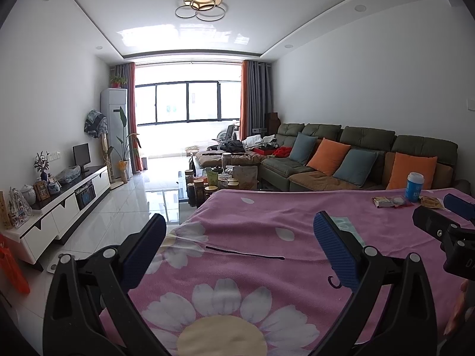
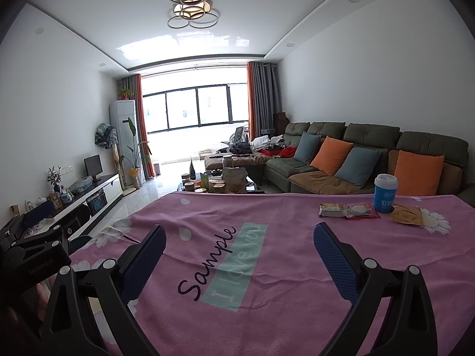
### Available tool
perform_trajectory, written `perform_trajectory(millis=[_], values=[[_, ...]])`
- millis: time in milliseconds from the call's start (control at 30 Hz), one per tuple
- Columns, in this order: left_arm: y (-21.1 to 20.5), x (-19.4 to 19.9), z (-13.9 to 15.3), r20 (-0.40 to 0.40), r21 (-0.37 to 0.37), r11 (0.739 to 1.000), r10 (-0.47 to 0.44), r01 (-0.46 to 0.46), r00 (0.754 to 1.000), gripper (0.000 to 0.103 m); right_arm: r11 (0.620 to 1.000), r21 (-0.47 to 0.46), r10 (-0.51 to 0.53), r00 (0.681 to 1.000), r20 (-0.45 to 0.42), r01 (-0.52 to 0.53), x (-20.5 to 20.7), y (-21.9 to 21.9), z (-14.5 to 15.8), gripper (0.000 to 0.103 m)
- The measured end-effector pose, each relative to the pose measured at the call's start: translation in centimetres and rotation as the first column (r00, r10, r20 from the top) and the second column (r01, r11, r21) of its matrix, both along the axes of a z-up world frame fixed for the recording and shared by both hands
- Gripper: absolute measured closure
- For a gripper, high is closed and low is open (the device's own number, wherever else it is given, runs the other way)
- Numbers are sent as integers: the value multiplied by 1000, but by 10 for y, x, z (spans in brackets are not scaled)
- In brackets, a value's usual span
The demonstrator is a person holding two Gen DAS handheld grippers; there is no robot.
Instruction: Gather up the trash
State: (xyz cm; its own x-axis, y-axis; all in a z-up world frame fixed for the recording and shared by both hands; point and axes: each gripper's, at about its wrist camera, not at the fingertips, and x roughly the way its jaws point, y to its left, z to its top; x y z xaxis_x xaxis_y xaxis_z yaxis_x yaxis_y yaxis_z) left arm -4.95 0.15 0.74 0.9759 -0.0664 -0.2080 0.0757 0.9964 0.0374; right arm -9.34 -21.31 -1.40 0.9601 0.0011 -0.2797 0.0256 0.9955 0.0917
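Snack wrappers lie at the far right of a table under a pink flowered cloth (image 2: 282, 267): a beige wrapper (image 2: 332, 210), a red-edged clear packet (image 2: 360, 210) and a brown-orange packet (image 2: 406, 216). A blue cup (image 2: 385, 193) with a white lid stands upright between them. These also show in the left wrist view: wrappers (image 1: 392, 201), cup (image 1: 414, 187). My left gripper (image 1: 237, 240) is open and empty over the cloth's left part. My right gripper (image 2: 239, 250) is open and empty above the "Sample" print, short of the wrappers.
A green sofa (image 2: 371, 154) with orange and blue cushions runs behind the table on the right. A coffee table (image 2: 219, 182) crowded with jars stands beyond the far edge. A white TV cabinet (image 1: 65, 204) lines the left wall. White tiled floor (image 1: 127, 207) lies between.
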Motion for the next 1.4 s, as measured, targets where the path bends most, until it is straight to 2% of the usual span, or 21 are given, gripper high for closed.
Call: perform_trajectory(millis=[1400], values=[[-2, 0, 0, 9, -1, 1000, 14, -14, 1000, 5, 1000, 4, -11, 1000, 4, 11, 0, -1, 1, 7]])
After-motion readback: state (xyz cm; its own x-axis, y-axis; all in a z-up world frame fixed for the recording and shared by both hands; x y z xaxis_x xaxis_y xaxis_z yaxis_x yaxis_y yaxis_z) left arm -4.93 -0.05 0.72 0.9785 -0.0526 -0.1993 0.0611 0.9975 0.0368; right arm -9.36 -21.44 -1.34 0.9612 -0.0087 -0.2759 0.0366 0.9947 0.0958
